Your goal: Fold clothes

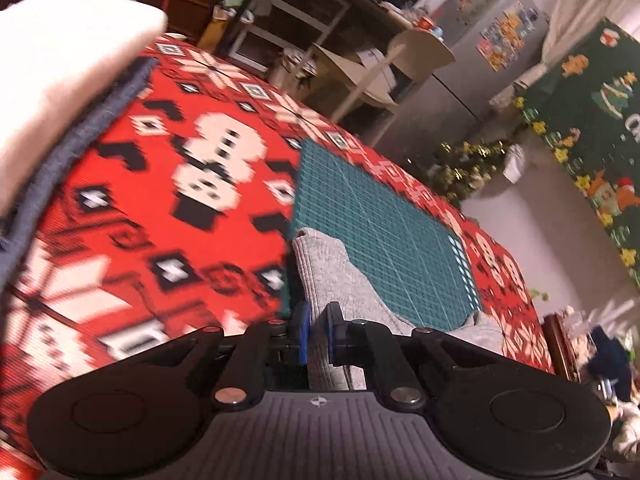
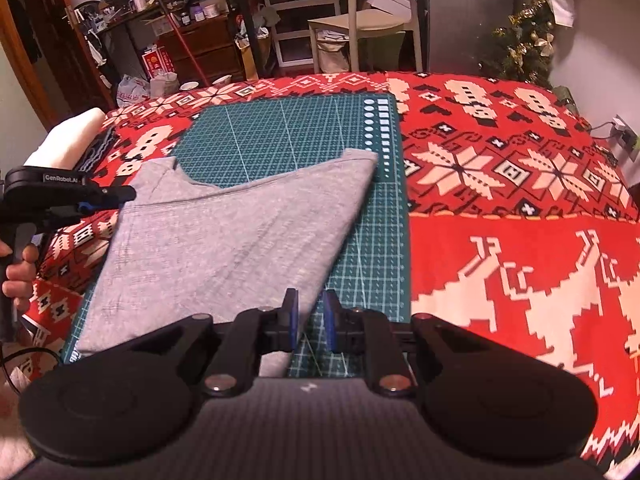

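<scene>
A grey garment [image 2: 224,240] lies spread over a green cutting mat [image 2: 280,136] on a bed. In the right wrist view my right gripper [image 2: 310,318] sits at the garment's near right edge, and the cloth runs in between its blue pads, which are shut on it. My left gripper [image 2: 128,194] reaches in from the left, held by a hand [image 2: 20,276], and meets the garment's left corner. Seen from the left wrist, the left gripper [image 1: 316,332] has its jaws shut on a strip of the grey garment [image 1: 332,276], which trails away over the mat [image 1: 380,220].
A red patterned blanket [image 2: 500,240] covers the bed. A folded white cloth [image 2: 68,140] rests on a blue-grey one at the far left. Beyond the bed stand a pale chair [image 2: 372,20], cluttered shelves and a small decorated tree [image 2: 524,40].
</scene>
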